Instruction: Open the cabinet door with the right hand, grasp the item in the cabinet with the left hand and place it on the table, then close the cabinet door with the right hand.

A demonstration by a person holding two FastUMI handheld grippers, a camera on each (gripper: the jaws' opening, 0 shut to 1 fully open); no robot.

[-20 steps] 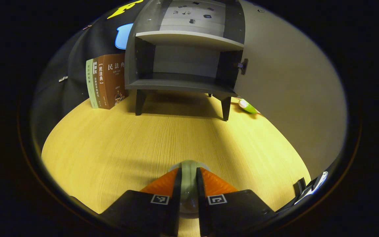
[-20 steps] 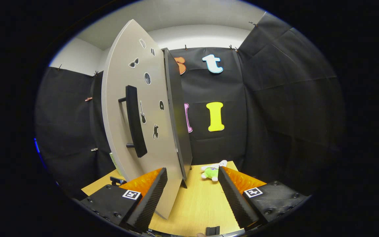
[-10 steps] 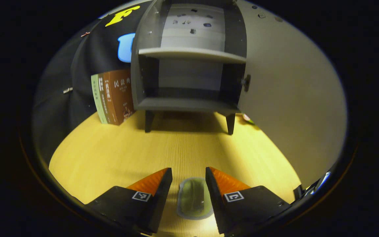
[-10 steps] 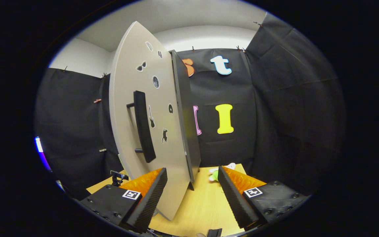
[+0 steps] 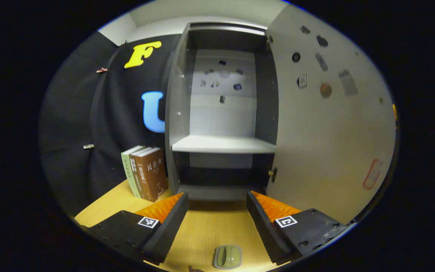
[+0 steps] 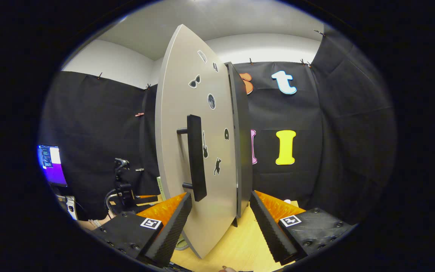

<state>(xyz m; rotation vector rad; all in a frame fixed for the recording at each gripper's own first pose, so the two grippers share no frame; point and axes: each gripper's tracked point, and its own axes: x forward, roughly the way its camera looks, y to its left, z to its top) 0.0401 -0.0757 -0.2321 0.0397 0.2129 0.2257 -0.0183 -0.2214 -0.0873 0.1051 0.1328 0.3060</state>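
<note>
The grey cabinet [image 5: 221, 113] stands open, both of its shelves bare. Its pale door [image 5: 327, 132] is swung out to the right. A small greenish oval item [image 5: 227, 257] in a grey rim lies flat on the wooden table [image 5: 202, 230], just in front of my left gripper [image 5: 215, 223], which is open and holds nothing. In the right gripper view the door [image 6: 210, 181] is seen nearly edge-on with its dark bar handle [image 6: 196, 158]. My right gripper [image 6: 219, 223] is open, and the door's lower part stands between its fingers without being pressed.
Several books [image 5: 145, 172] stand upright left of the cabinet. A lit monitor [image 6: 53, 164] and a black stand [image 6: 121, 185] are at the far left of the right gripper view. A bit of a white plush toy [image 6: 287, 201] shows behind the right finger.
My left gripper opened and let go of the item, which now lies on the table, then lifted and tilted up toward the cabinet. My right gripper drew back slightly from the door.
</note>
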